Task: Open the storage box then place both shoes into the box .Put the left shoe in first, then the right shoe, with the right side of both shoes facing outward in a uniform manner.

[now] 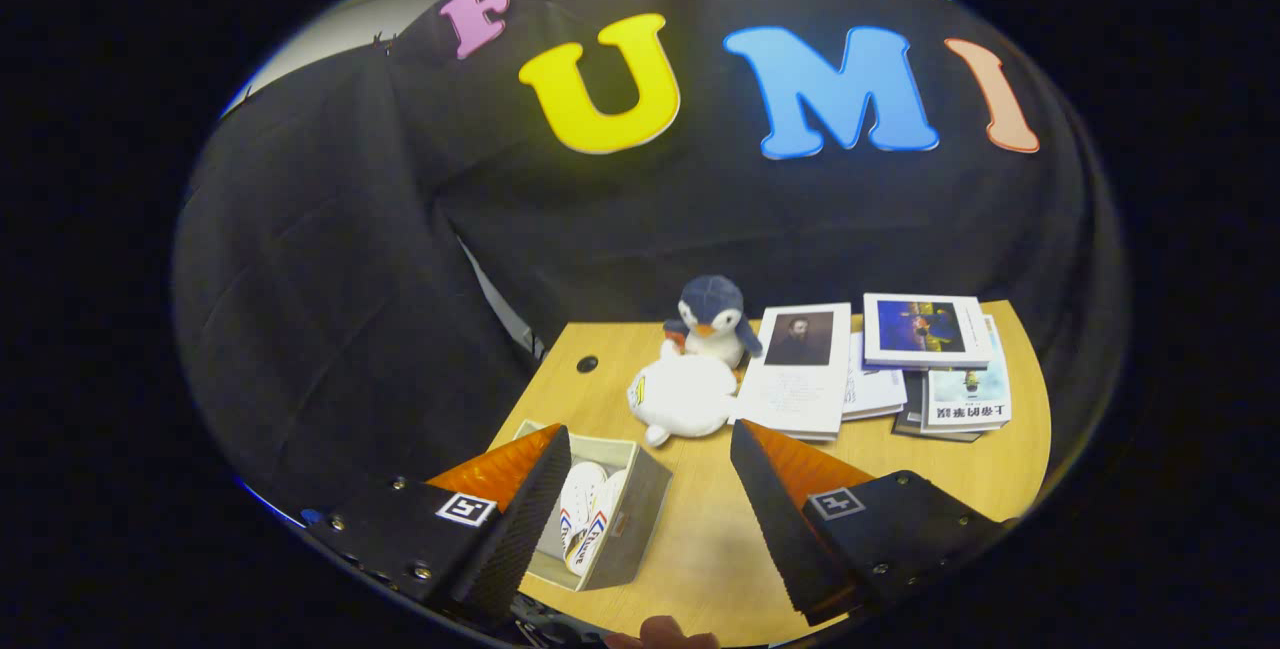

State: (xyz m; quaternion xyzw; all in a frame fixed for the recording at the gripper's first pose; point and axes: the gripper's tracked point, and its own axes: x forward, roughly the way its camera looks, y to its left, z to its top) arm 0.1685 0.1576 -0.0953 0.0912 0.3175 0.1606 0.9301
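An open grey storage box (646, 489) stands on the wooden table (720, 549), partly behind my left finger. Two white shoes (590, 519) with red and blue markings stand side by side inside it. My gripper (650, 519) hovers above the table with its fingers wide apart and nothing between them. The box lies under and just right of the left fingertip (520, 529). The right fingertip (775, 519) is over bare table. The box's near end is hidden by the left finger.
Beyond the fingers lie a white plush toy (682, 397) and a penguin plush (712, 321). To their right lie several books (800, 369) and a stack (940, 359). A cable hole (587, 364) marks the table's far left. A fingertip of a hand (660, 634) shows below.
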